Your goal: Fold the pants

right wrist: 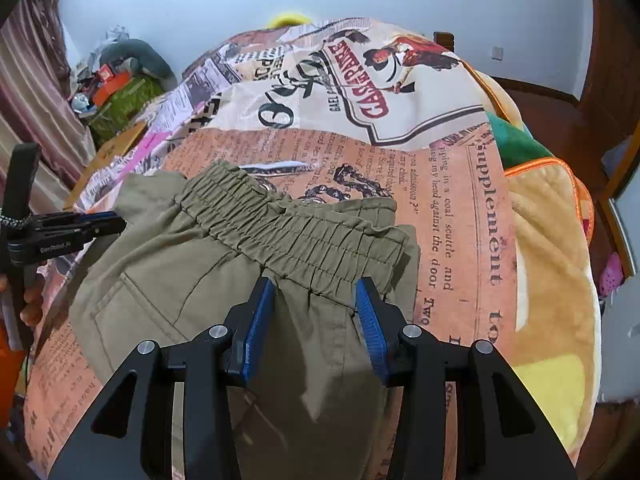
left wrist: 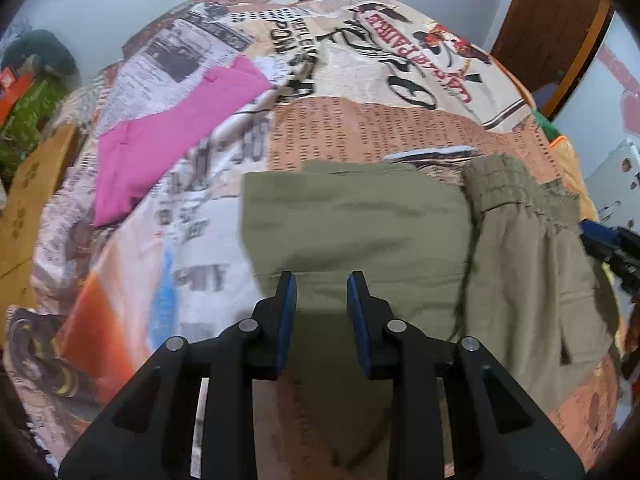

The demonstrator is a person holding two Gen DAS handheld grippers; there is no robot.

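Left tongs: jaws parted, blue pads clear of each other, nothing between them; they hover over the near edge of the olive pants. Contact with the cloth cannot be told.

Right tongs: jaws set wide, empty, tips just at the gathered elastic waistband.

Pants lie on the bed, on a newspaper-print bedspread, folded over so one flat panel sits left and the waistband end right.

Left wrist view only:
- a pink garment spread flat on the bedspread, up and left of the pants, well apart from them;
- the right tongs seen from the side at the far right edge, beside the waistband end;
- a brown wooden door frame upper right.

Right wrist view only:
- a rear pocket seam on the pants, left of the waistband;
- the left tongs from the side at the left edge, with fingers of the holding hand below them;
- a yellow and orange blanket along the right of the bed;
- striped curtain at left, a clutter pile beside it.
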